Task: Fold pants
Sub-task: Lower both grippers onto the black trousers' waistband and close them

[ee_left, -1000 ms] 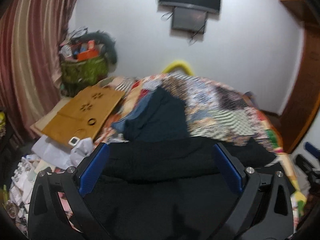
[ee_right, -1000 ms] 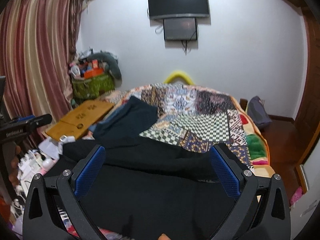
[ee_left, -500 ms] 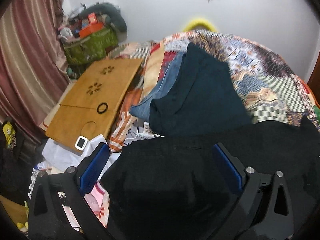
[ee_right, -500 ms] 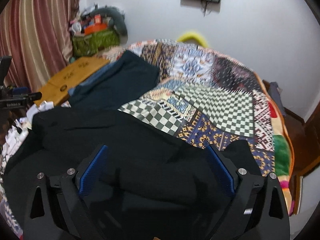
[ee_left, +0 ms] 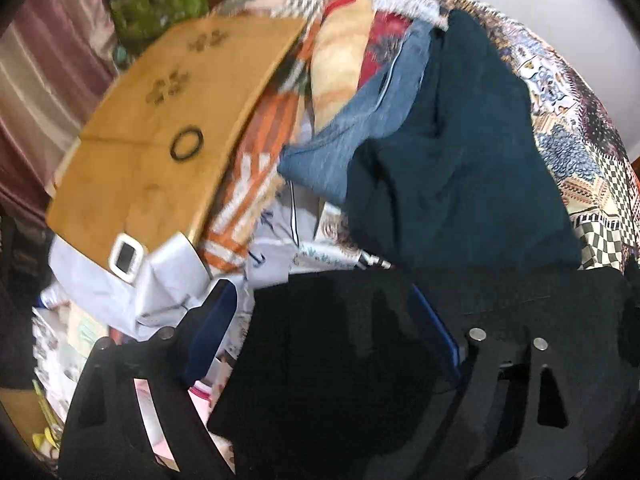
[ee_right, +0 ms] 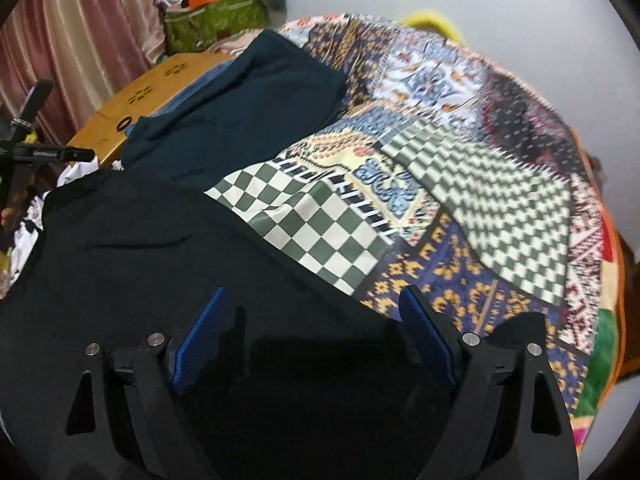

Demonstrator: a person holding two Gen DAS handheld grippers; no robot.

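Black pants point(ee_right: 132, 248) lie on the near part of the patchwork bed cover point(ee_right: 472, 184); they also show in the left wrist view point(ee_left: 500, 296). My left gripper point(ee_left: 320, 296) is low over the pants' left edge, jaws partly closed with black cloth between the blue pads point(ee_left: 210, 328). My right gripper point(ee_right: 314, 304) is low over the pants' right part, jaws partly closed with black cloth between the blue pads point(ee_right: 200, 332). Neither pair of pads is seen pressed together.
Folded dark teal point(ee_left: 460, 140) and blue point(ee_left: 360, 120) clothes lie on the bed behind the pants. A wooden lap table point(ee_left: 156, 120) with a small white device point(ee_left: 126, 258) lies left. A green bag point(ee_right: 212, 20) and curtains point(ee_right: 80, 40) stand at the far left.
Both grippers have tilted down and dropped close to the pants. Their jaws have narrowed from wide open around the black cloth.
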